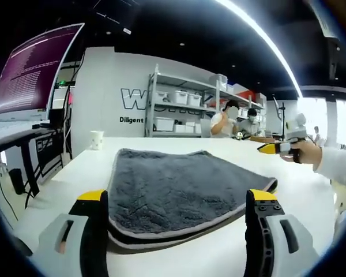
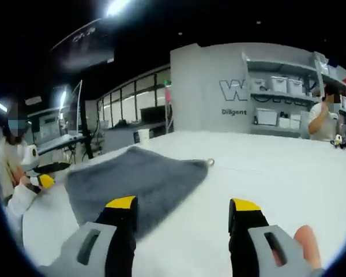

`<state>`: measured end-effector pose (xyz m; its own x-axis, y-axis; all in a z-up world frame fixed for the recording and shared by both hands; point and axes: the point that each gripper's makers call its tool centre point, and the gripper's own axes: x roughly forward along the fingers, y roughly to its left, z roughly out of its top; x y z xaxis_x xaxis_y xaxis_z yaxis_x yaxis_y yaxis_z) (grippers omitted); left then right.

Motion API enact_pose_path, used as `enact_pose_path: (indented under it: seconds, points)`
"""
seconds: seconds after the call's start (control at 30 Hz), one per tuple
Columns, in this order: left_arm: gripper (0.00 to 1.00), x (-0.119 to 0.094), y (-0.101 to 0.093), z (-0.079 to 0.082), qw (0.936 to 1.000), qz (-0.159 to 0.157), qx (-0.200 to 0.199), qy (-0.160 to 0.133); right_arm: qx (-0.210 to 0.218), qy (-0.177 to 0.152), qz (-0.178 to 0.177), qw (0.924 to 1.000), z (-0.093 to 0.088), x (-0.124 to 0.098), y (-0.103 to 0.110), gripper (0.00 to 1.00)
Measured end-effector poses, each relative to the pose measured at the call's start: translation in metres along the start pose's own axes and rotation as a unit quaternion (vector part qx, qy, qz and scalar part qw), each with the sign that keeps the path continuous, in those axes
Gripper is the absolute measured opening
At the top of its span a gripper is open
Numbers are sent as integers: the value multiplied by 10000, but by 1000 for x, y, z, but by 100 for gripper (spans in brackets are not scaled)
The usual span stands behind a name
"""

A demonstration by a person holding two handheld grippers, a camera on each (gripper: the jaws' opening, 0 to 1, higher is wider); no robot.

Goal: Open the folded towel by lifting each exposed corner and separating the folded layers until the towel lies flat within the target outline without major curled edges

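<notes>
In the left gripper view, a folded grey towel [image 1: 184, 193] is lying at centre frame on a white table [image 1: 230, 151]; the left gripper [image 1: 180, 202] is rising from the bottom edge, its yellow-tipped jaws standing wide apart on either side of the towel's near edge; the right gripper [image 1: 271, 148] is showing at the right edge, held in a hand [image 1: 307, 153]; a paper cup [image 1: 96, 139] is standing at the table's far left.

In the right gripper view, the towel [image 2: 135, 179] is lying left of centre; the right gripper [image 2: 183, 203] is showing its jaws apart at the bottom, nothing between them; the left gripper [image 2: 45, 180] is sitting at the far left edge.
</notes>
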<state>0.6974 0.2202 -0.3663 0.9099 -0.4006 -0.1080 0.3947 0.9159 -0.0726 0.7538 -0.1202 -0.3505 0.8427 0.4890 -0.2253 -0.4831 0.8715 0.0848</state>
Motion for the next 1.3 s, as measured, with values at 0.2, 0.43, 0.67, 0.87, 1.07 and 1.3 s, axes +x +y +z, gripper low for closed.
enact_pose_path:
  seconds: [0.2,0.43,0.67,0.87,1.07,1.3]
  points:
    - [98,2,1,-6,9998,108,147,120,-268,-60,-440,9987,-1,-68,-4,85]
    - [98,3,8,-14,9989,288,214,285,-302,22,-683,9972,0,-122,-21,99]
    - [97,4,18,-23,9974,501,218,475,-522,29,-829,9952,-7,-145,-15,99]
    - [97,5,25,-26,9964,613,212,546,-204,-315,-708,9968,-2,-163,0,99]
    - [96,8,28,-30,9954,686,233,634,-197,-337,-716,9967,2,-175,1,99]
    - [90,5,29,-31,9944,769,266,668,-358,-422,-928,9941,13,-188,-2,99]
